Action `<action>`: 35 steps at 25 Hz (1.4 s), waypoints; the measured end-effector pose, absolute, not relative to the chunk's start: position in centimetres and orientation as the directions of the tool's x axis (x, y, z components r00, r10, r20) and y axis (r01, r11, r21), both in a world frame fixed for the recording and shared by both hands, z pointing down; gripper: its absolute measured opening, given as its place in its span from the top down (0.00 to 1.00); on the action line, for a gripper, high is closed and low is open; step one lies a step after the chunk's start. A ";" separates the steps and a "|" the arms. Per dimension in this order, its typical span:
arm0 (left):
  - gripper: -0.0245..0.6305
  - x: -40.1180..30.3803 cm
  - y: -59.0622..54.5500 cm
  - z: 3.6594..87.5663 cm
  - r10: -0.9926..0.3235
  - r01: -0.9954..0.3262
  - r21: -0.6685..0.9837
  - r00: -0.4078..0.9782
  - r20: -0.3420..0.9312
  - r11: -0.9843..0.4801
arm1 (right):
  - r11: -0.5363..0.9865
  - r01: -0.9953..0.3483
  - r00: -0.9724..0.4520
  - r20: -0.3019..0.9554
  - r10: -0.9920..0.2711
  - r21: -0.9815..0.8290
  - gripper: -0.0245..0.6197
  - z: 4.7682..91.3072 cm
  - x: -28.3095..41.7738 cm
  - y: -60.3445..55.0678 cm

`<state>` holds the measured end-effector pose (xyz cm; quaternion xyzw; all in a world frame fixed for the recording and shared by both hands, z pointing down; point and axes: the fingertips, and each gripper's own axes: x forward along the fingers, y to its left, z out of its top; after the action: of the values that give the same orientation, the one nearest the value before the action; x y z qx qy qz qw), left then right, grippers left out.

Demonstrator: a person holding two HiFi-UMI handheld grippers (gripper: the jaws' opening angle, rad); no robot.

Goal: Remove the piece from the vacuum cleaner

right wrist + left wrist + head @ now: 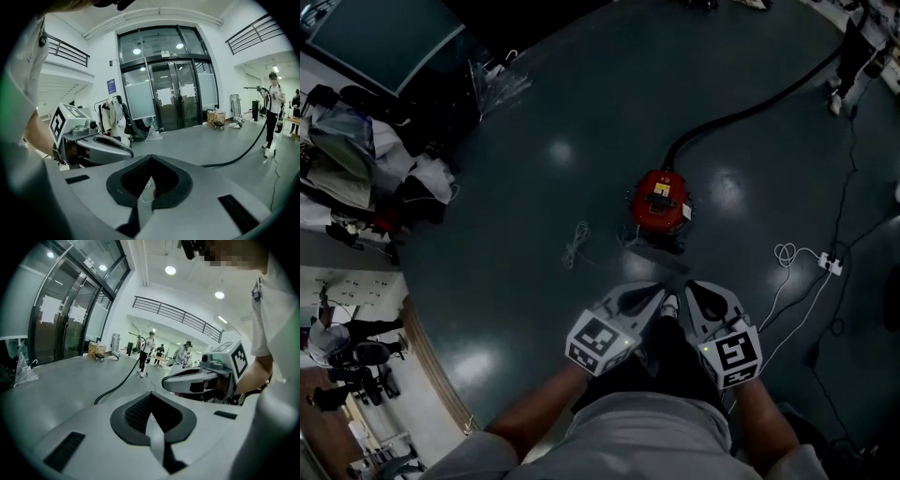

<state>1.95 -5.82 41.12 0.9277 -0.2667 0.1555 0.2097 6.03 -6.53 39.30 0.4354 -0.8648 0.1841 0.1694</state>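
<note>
Right now the small red canister vacuum cleaner (660,202) sits on the dark glossy floor (534,187), straight ahead of both grippers and well apart from them. Its long black hose (750,111) leaves the far side and trails away to the right, so the right gripper (692,292) looks slightly nearer that joint than the left gripper (659,298). Both pairs of jaws are pressed together with nothing between them, side by side near the person's body.
</note>
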 end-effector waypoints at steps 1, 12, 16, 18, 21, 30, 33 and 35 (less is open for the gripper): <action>0.95 2.1 -6.6 41.8 -0.427 -0.560 0.305 0.808 0.405 -0.771 | 0.553 -0.816 -0.562 0.460 -0.688 -0.170 0.94 40.0 6.3 -7.4; 0.95 0.9 -14.2 60.0 -0.322 -0.506 0.235 0.779 0.538 -0.830 | 0.508 -0.842 -0.515 0.550 -0.658 -0.180 0.94 57.2 6.4 -14.4; 0.95 1.0 -15.7 70.2 -0.230 -0.436 0.206 0.753 0.616 -0.876 | 0.476 -0.861 -0.478 0.609 -0.633 -0.181 0.94 66.7 6.7 -15.5; 0.95 0.7 -16.0 75.1 -0.199 -0.400 0.169 0.725 0.659 -0.901 | 0.466 -0.866 -0.465 0.630 -0.621 -0.180 0.94 70.7 6.5 -15.4; 0.95 0.3 -16.2 82.2 -0.140 -0.326 0.120 0.670 0.729 -0.938 | 0.463 -0.865 -0.468 0.645 -0.604 -0.194 0.94 75.4 5.9 -15.5; 0.74 1.5 -15.5 96.9 0.017 -0.058 0.056 0.535 0.845 -0.997 | 0.443 -0.866 -0.477 0.655 -0.586 -0.234 0.94 83.2 6.1 -15.5; 0.74 1.4 -15.3 99.6 0.041 0.002 0.046 0.497 0.867 -0.999 | 0.440 -0.864 -0.484 0.641 -0.596 -0.243 0.94 83.4 6.2 -15.7; 0.74 1.6 -15.4 100.4 0.043 0.026 0.034 0.488 0.872 -0.999 | 0.439 -0.864 -0.488 0.632 -0.602 -0.248 0.94 83.3 6.4 -15.7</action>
<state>1.58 -15.37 100.43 0.8625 0.0198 0.5055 0.0084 6.36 -15.69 83.26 0.4493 -0.8156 0.2805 0.2331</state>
